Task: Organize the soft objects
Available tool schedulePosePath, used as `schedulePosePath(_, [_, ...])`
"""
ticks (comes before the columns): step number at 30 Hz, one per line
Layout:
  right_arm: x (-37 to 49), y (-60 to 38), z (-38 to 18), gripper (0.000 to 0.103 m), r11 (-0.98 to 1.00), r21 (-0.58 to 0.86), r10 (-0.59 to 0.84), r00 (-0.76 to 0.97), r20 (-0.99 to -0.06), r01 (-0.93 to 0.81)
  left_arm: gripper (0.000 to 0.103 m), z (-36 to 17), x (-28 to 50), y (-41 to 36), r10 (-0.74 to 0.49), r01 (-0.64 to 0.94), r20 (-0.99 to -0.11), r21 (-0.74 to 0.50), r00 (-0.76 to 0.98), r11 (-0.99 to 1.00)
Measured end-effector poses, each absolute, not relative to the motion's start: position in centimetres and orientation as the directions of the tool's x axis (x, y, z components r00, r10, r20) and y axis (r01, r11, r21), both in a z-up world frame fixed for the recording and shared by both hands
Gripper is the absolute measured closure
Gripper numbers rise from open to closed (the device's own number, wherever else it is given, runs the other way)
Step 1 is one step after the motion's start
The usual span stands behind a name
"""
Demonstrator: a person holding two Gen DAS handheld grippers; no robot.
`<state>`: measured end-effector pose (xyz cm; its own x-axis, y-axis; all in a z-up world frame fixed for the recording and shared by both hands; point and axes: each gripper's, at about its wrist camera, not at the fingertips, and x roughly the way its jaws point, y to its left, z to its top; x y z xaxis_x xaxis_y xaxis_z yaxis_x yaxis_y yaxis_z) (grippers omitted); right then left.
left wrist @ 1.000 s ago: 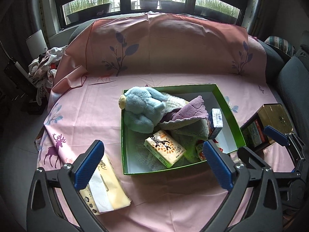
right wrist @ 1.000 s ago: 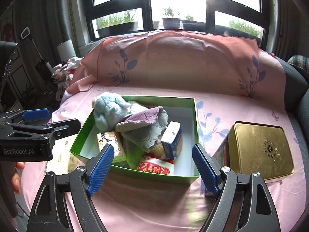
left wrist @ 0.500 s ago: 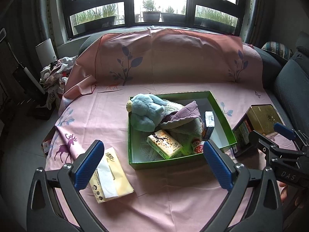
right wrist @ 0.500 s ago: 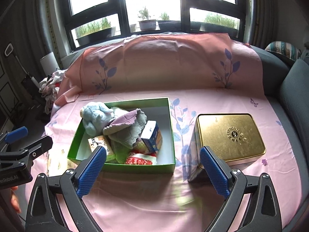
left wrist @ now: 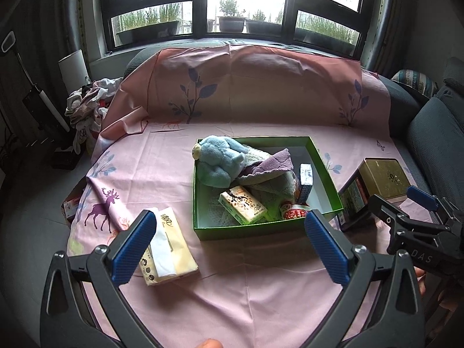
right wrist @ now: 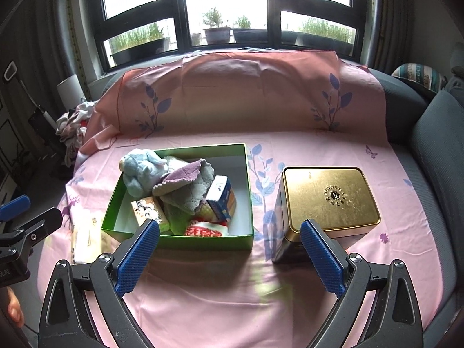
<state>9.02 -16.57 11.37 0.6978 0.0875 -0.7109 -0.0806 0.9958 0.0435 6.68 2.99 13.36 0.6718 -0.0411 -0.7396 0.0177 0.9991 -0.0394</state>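
Note:
A green box (left wrist: 324,171) (right wrist: 249,179) sits on the pink cloth. Inside lie a blue plush toy (left wrist: 219,161) (right wrist: 143,171), a purple and grey towel (left wrist: 269,171) (right wrist: 185,182), a yellow tissue pack (left wrist: 242,207) (right wrist: 149,210), a blue and white carton (left wrist: 306,178) (right wrist: 221,198) and a red and white item (left wrist: 294,211) (right wrist: 204,230). A soft tissue pack (left wrist: 166,246) (right wrist: 85,239) lies left of the box. My left gripper (left wrist: 229,246) is open and empty, above the cloth in front of the box. My right gripper (right wrist: 229,256) is open and empty, near the box's front right.
A gold tin (right wrist: 327,200) (left wrist: 380,178) stands right of the box. A pile of clothes (left wrist: 87,101) lies off the far left edge. A grey sofa (right wrist: 435,133) runs along the right. The cloth (left wrist: 255,87) drapes up over a backrest behind.
Both grippers have pulled back and up from the box, so more of the cloth and the tin shows. Both stayed open. The objects have not moved.

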Motion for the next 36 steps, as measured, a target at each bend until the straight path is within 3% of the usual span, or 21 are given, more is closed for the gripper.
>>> schedulePosePath(7, [8.9, -16.1, 11.4, 0.005, 0.995, 0.036, 0.089, 0.697, -0.712, -0.09, 0.001, 12.7, 6.8, 3.0, -0.011, 0.003, -0.791, -0.012, 0.611, 1.0])
schedulePosePath(36, [10.0, -16.1, 10.1, 0.005, 0.995, 0.029, 0.087, 0.675, -0.732, -0.096, 0.001, 11.3, 8.6, 2.9, 0.004, -0.013, -0.824, -0.004, 0.567, 1.0])
